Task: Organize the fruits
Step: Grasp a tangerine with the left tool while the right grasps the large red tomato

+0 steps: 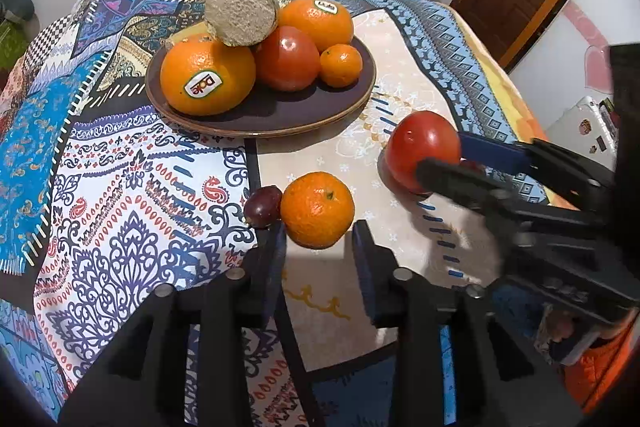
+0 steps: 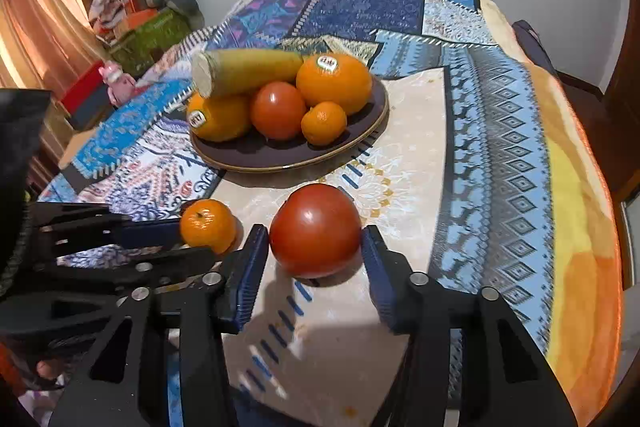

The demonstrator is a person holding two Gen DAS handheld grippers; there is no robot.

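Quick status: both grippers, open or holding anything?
Left gripper: open, holding nothing, jaws either side of the small orange.
Right gripper: open around the tomato, not clamped.

The left hand-held gripper (image 1: 318,231) and right hand-held gripper (image 2: 316,239) both reach forward, jaws spread apart.

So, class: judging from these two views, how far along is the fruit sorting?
Done: two oranges, a tomato and a mandarin sit on the plate. In hand: the right gripper brackets the loose tomato; the left gripper nears the loose mandarin. Left: the grape.
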